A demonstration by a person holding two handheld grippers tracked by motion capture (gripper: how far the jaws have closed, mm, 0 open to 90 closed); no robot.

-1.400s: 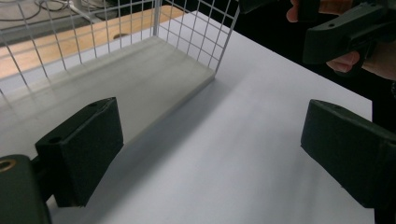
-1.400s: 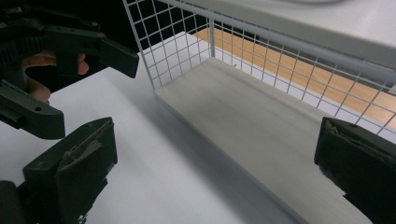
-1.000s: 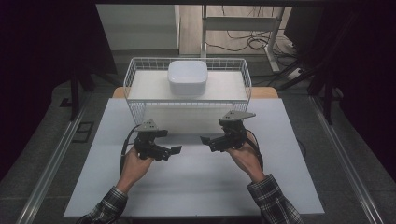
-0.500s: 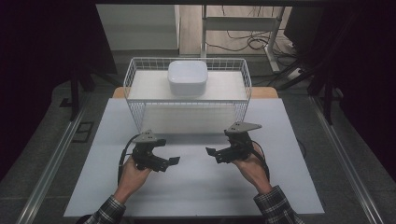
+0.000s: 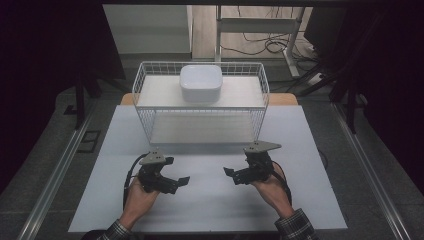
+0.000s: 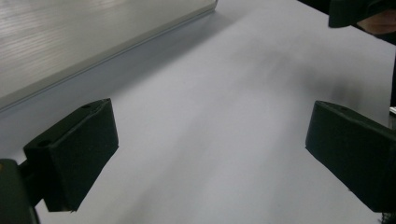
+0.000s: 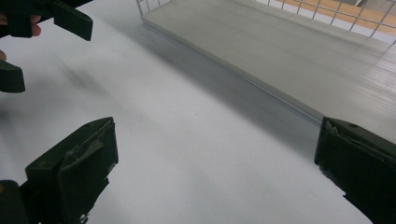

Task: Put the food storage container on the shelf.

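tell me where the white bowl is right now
In the high view the white bowl sits upside down on the wire basket's upper shelf, at the table's far middle, well beyond both claws.

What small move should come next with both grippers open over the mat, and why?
Probably bring both grippers forward toward the wire basket. The left gripper and right gripper are open, hold nothing and hover over the bare white mat near the person. The white container rests on the basket's top shelf, out of reach of either from here.
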